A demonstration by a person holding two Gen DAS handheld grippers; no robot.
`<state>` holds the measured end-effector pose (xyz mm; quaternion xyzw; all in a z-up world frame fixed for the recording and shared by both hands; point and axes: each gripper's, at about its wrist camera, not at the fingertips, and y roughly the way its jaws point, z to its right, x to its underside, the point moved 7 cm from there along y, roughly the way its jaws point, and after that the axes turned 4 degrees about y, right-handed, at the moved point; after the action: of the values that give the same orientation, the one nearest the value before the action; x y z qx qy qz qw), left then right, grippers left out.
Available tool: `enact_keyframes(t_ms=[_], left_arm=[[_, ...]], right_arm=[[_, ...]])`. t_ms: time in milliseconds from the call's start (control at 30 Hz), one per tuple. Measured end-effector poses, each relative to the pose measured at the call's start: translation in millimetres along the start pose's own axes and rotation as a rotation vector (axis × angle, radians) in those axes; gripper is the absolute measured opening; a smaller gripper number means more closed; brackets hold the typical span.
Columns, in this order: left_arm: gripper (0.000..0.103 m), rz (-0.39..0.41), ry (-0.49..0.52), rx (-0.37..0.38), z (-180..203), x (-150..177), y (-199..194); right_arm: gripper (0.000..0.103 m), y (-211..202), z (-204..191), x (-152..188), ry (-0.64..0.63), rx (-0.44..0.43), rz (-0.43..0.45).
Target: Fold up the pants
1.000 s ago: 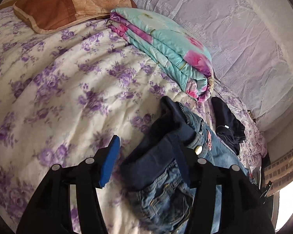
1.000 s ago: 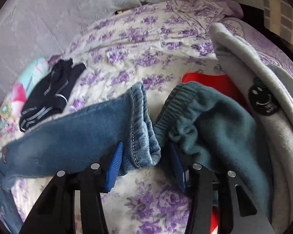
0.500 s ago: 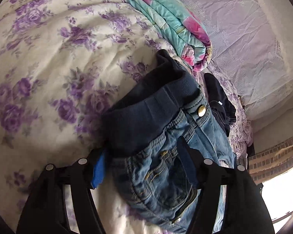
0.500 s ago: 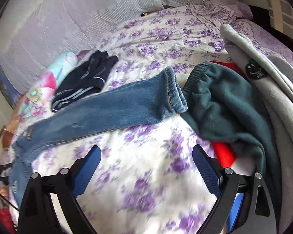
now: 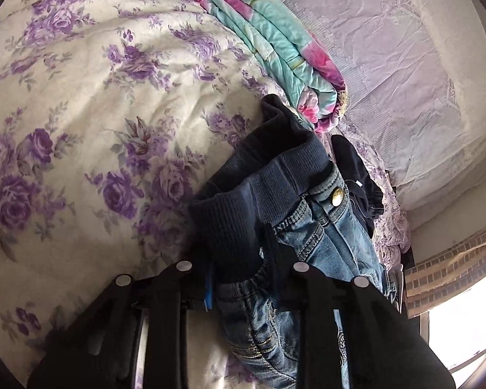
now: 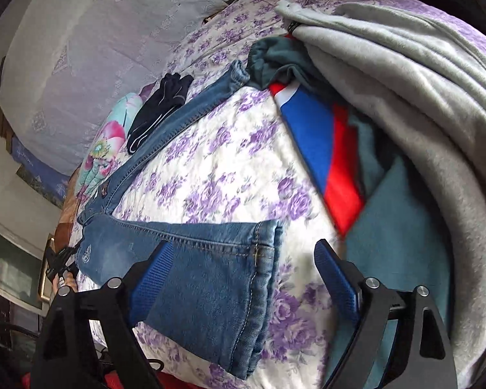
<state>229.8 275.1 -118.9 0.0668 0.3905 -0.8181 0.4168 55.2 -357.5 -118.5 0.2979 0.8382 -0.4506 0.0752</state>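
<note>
Closing just now, left gripper (image 5: 243,278) clamps the jeans (image 5: 311,227) waistband; right gripper (image 6: 243,278), wide and narrowing, has swung over the near leg cuff at 6 o'clock.

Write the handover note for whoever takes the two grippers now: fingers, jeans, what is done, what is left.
Left gripper: fingers have just been closing and are shut on the jeans' waistband.
Right gripper: open, holding nothing, above the near leg cuff; its fingers have just narrowed slightly.
Jeans lie spread on the floral bedspread, legs splayed apart, far cuff beside the teal garment.
Done: waistband gripped. Left: every fold.
</note>
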Motion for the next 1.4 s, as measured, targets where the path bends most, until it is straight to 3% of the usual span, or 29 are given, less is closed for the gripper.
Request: enact_keyframes(t_ms=[100, 133, 167, 200, 300, 467, 567, 667, 700, 767, 833, 933, 1000, 1133, 1200, 1233, 1267, 1300, 1333, 1400], left_arm=[[0.022, 0.003, -0.013, 0.004, -0.5, 2.1, -3.5], [0.022, 0.003, -0.016, 0.002, -0.5, 2.8, -4.8], [0.021, 0.004, -0.020, 0.000, -0.3, 3.4, -6.7], [0.021, 0.007, -0.027, 0.000, -0.1, 3.7, -9.6], [0.019, 0.037, -0.030, 0.008, 6.7, 4.5, -28.2], [0.019, 0.076, 0.008, 0.002, 30.3, 24.4, -67.2], [0.019, 0.099, -0.016, 0.001, 29.3, 47.0, -82.7], [0.020, 0.048, -0.058, -0.048, 3.3, 67.7, -71.6], [0.021, 0.032, -0.086, -0.041, -4.2, 72.2, -68.1], [0.021, 0.044, -0.119, 0.009, -7.6, 74.7, -74.0], [0.022, 0.072, -0.107, 0.010, -2.3, 71.8, -88.6], [0.020, 0.173, 0.008, -0.105, 14.9, 65.3, -119.9], [0.020, 0.197, 0.099, -0.117, 38.0, 63.2, -126.1], [0.023, 0.069, 0.215, 0.006, 94.0, 74.2, -80.5], [0.042, 0.012, 0.262, -0.033, 102.3, 84.2, -46.0], [0.045, -0.024, 0.281, -0.085, 95.6, 89.7, -27.4], [0.039, -0.050, 0.299, -0.128, 85.9, 94.9, -12.5], [0.027, -0.028, 0.311, -0.132, 78.2, 96.2, -6.4], [0.021, -0.002, 0.307, -0.130, 73.8, 95.0, -9.1], [0.016, -0.022, 0.212, -0.091, 68.0, 88.0, -17.4]], right_arm=[[0.072, 13.8, -3.2, 0.4, -0.087, 0.084, 0.035], [0.037, 14.2, -3.4, -1.5, -0.092, 0.105, 0.052], [0.014, 15.7, -2.5, -4.9, -0.069, 0.096, 0.054], [0.010, 16.0, -4.3, -9.7, -0.064, 0.090, 0.067], [0.009, 12.8, -21.7, -42.8, -0.185, 0.124, 0.119], [0.009, 2.0, -55.6, -132.0, -0.265, 0.088, 0.205], [0.009, 26.7, -47.6, -151.7, -0.290, 0.114, 0.119], [0.012, 71.0, -2.3, -140.4, -0.264, 0.249, 0.005], [0.013, 76.4, 8.9, -133.9, -0.242, 0.238, -0.004], [0.012, 61.3, 17.7, -129.2, -0.176, 0.169, 0.049], [0.015, 30.9, 16.0, -129.1, -0.150, 0.161, 0.145], [0.027, -1.7, -7.9, -121.1, -0.229, 0.166, 0.232], [0.032, 1.8, -30.4, -107.7, -0.278, 0.116, 0.199], [0.037, 44.1, -70.9, -72.4, -0.358, 0.029, 0.069], [0.044, 67.6, -70.4, -52.7, -0.382, 0.050, -0.018], [0.048, 79.0, -61.2, -42.3, -0.383, 0.072, -0.062], [0.048, 82.2, -53.8, -38.5, -0.379, 0.041, -0.061], [0.045, 76.9, -50.1, -39.7, -0.365, 0.010, -0.042], [0.040, 72.5, -47.7, -40.9, -0.329, 0.010, -0.055], [0.041, 58.1, -48.6, -53.5, -0.267, 0.032, -0.014]])
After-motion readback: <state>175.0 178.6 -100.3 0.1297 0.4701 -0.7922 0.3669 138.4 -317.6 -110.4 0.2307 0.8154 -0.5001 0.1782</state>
